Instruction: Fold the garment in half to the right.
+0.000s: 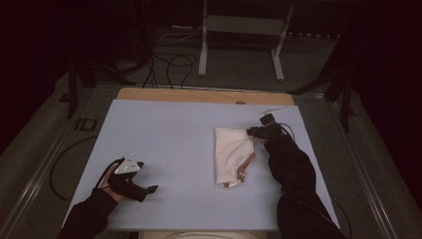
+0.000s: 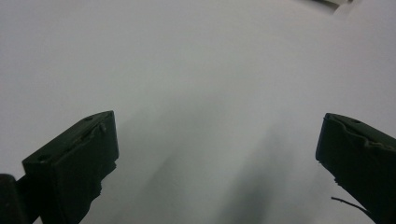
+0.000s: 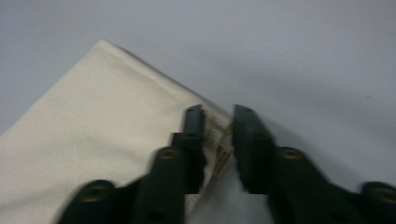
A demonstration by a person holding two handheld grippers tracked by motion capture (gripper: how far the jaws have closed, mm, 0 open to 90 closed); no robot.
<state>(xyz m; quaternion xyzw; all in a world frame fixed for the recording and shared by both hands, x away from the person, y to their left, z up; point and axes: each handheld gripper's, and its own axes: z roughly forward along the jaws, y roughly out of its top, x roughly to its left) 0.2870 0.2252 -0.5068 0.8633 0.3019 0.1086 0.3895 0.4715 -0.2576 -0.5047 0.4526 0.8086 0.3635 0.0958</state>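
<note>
- Cloth [image 1: 233, 155] in the high view lies right of the table's middle, cream, already folded into a tall narrow shape with a small orange-trimmed bit poking out at its lower right; my right gripper [image 1: 260, 130] sits at its top right corner, touching it; I judge one fold done and another to come
- Same view: my left gripper [image 1: 133, 175] rests well apart from the cloth, near the table's [image 1: 164, 124] front left; bare surface lies between us, and more beyond the cloth's far edge, so a fold to the left or away has room; the table's right edge is near my right sleeve, so less room there
- Left gripper view: my jaws stand wide apart with nothing between them, only plain table below
- Right gripper view: my jaws are narrow, pinched on the cloth's [image 3: 93, 126] corner where a small label shows between them; the folded edge runs up and left from my tips, bare table to the right
</note>
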